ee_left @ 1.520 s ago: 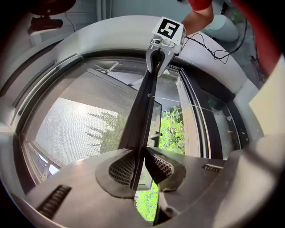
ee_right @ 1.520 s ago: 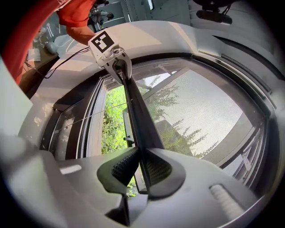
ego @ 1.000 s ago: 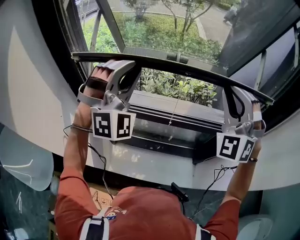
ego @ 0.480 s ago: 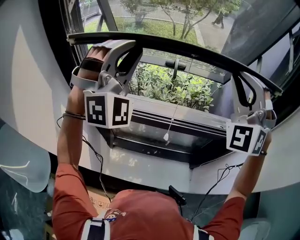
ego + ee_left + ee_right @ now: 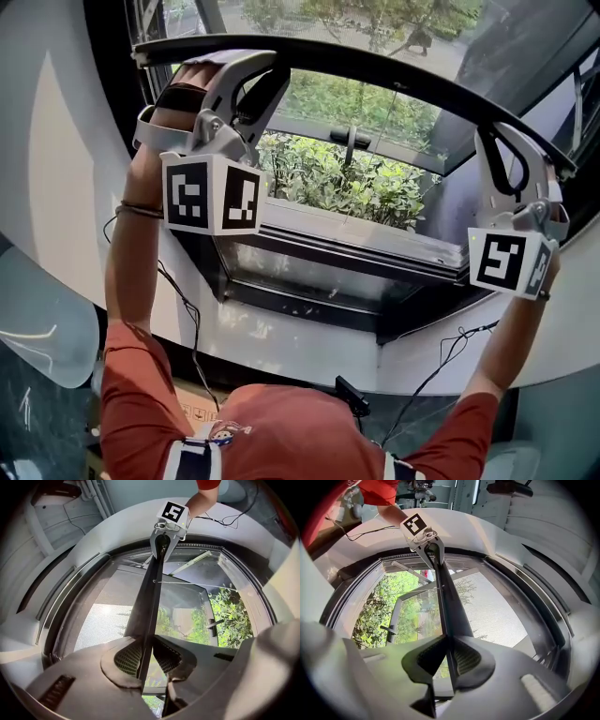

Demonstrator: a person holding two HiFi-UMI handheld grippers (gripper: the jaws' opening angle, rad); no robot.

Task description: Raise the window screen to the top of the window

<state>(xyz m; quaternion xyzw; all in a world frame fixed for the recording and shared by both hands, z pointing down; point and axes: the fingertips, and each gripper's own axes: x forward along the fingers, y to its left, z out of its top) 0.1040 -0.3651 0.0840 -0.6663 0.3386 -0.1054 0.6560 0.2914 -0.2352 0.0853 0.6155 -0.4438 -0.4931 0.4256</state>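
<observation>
The window screen's dark bottom bar [image 5: 375, 70] runs across the window opening, high in the head view. My left gripper [image 5: 265, 71] is shut on the bar's left end, and my right gripper [image 5: 493, 142] is shut on its right end. In the left gripper view the bar [image 5: 151, 597] runs from between my left gripper's [image 5: 146, 660] pads to the right gripper [image 5: 165, 529] at the far end. In the right gripper view the bar [image 5: 447, 606] is pinched in my right gripper [image 5: 449, 660]. The grey mesh [image 5: 494, 611] hangs above the bar.
Below the bar stand the dark window sill [image 5: 347, 253] and an outward-opened sash with a handle [image 5: 352, 141]. A thin pull cord [image 5: 392, 112] hangs from the bar. Green shrubs [image 5: 356, 183] lie outside. White wall [image 5: 56, 187] frames the window; cables [image 5: 187, 319] dangle from both grippers.
Both grippers have gone up together with the screen bar held between them. More of the uncovered window shows under the bar now.
</observation>
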